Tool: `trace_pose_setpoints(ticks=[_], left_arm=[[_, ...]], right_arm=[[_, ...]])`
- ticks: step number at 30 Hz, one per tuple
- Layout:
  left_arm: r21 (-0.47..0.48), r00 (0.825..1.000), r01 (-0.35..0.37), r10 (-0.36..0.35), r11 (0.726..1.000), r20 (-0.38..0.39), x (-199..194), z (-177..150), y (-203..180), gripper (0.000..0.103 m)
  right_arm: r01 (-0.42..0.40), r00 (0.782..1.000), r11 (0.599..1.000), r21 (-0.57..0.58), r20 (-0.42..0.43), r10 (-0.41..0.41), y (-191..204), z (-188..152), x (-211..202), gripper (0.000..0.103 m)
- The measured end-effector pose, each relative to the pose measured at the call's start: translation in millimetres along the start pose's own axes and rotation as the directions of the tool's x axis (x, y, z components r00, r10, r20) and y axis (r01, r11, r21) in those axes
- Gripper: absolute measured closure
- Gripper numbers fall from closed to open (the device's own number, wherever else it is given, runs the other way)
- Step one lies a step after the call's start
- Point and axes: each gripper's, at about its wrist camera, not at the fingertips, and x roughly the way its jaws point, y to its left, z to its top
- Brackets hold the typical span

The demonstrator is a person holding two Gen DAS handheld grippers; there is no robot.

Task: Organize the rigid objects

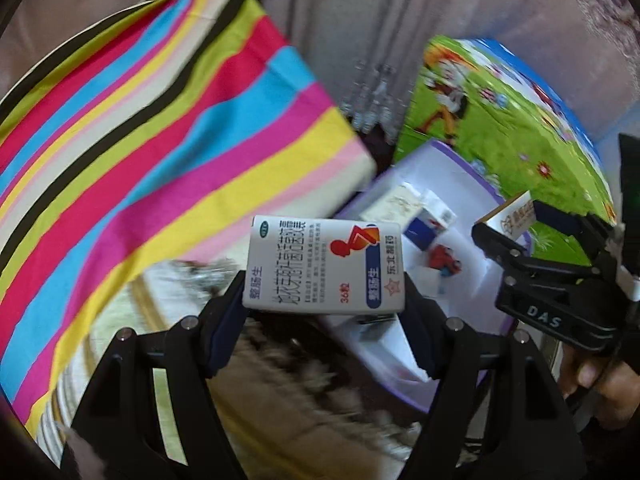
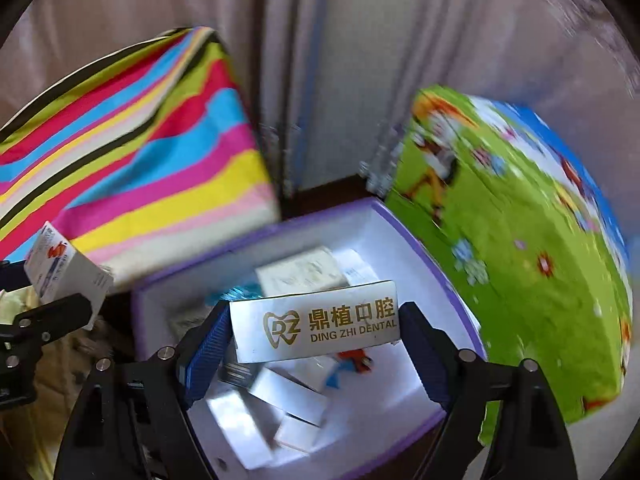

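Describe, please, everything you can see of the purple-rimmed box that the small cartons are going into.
The purple-rimmed box is an open, lidless rectangular box, seemingly cardboard, with purple outer walls and a white inside. It sits low between a striped cushion and a green cartoon-print box. Several small white cartons lie jumbled inside.

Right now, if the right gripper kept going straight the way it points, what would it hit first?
Most likely the small boxes lying inside the open purple-edged box. The right gripper, holding the dental box, points down into it, though depth is hard to judge.
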Motion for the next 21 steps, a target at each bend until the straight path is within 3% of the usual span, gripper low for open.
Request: trace_pose_setpoints(ticks=[7, 15, 21], left_arm=[[0.061, 0.998, 0.048, -0.045, 0.997, -0.046, 18, 1, -39, 0.03], [0.079, 0.994, 0.083, -0.077, 0.993, -0.073, 31, 2, -57, 0.028], [0.065, 0.988, 0.132, -0.126, 0.989, -0.085, 37, 4, -62, 0.011]], right_arm=[[0.031, 0.999, 0.992, 0.12, -0.038, -0.026, -44, -21, 13, 0.02], [0.045, 0.998, 0.986, 0.161, -0.059, -0.036, -59, -31, 17, 0.019], [0.042, 0.997, 0.984, 0.173, -0.065, -0.031, -63, -32, 22, 0.018]])
